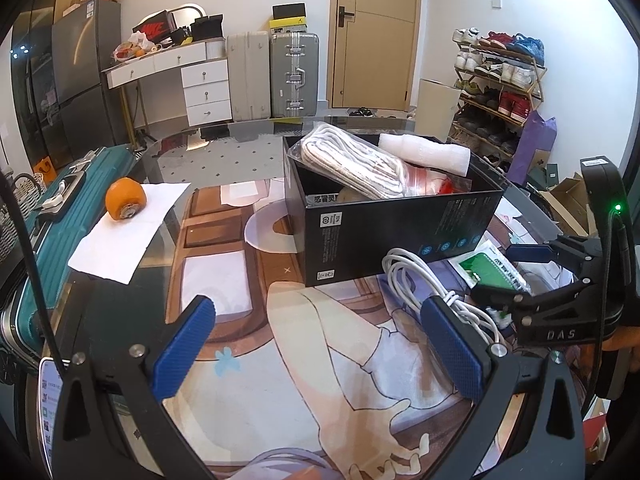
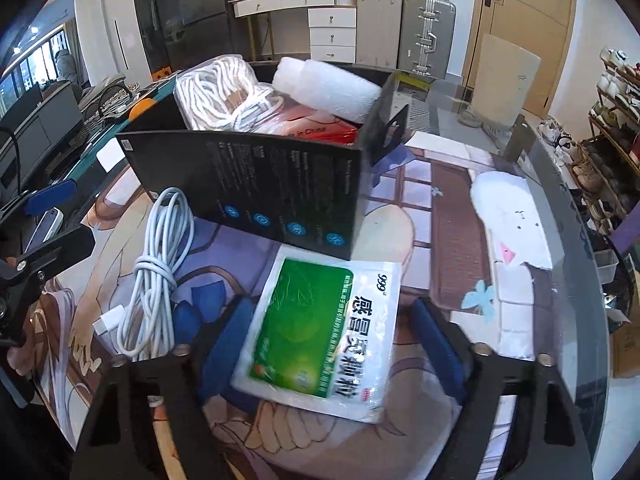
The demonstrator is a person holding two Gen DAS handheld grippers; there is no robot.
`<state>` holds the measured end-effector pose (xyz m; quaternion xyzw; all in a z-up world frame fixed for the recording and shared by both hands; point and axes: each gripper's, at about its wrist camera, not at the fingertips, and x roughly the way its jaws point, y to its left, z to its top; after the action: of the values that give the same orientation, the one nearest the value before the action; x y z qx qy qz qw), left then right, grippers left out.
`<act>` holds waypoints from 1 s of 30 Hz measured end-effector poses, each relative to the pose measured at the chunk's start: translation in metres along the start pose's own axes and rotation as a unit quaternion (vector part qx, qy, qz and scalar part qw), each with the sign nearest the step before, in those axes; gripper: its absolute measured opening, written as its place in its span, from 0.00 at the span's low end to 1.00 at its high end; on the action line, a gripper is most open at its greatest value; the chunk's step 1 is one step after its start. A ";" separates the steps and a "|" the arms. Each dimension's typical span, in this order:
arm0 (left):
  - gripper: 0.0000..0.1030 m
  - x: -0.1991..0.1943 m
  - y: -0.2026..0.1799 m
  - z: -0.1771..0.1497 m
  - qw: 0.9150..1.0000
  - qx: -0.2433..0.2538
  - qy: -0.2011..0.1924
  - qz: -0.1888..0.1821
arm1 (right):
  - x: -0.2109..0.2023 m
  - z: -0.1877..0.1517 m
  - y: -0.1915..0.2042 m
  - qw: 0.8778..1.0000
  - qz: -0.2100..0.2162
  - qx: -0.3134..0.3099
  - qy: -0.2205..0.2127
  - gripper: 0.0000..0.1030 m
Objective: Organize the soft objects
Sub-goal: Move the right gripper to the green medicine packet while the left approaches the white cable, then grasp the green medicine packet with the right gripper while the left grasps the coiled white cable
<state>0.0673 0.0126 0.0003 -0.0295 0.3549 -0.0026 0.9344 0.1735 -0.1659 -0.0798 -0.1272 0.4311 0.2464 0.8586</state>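
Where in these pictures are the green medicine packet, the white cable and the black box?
green medicine packet [image 2: 316,336], right wrist view, its green label.
white cable [image 2: 154,280], right wrist view, middle of the coiled bundle.
black box [image 1: 384,228], left wrist view, its near side wall.

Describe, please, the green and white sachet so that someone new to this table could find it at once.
Start at the black box full of soft things on the glass table. Just in front of its near wall, right of the coiled white cable, lies the green and white sachet, between the right tool's blue fingers. It alone is flat, with a green panel and black print.
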 end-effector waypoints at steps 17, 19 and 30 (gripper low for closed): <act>1.00 0.005 -0.006 -0.002 1.000 -0.003 0.014 -0.015 | -0.019 -0.008 0.000 0.999 0.040 -0.017 -0.018 0.39; 1.00 0.006 -0.011 -0.003 1.000 -0.002 0.019 -0.023 | -0.027 -0.008 -0.001 0.998 0.045 -0.016 -0.029 0.39; 1.00 0.019 -0.044 0.000 0.998 -0.016 0.048 -0.042 | -0.052 -0.004 -0.009 0.995 0.074 -0.009 -0.068 0.39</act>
<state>0.0819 -0.0320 -0.0097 -0.0589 0.3976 -0.0377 0.9149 0.1490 -0.1913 -0.0405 -0.0855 0.3781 0.3207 0.8642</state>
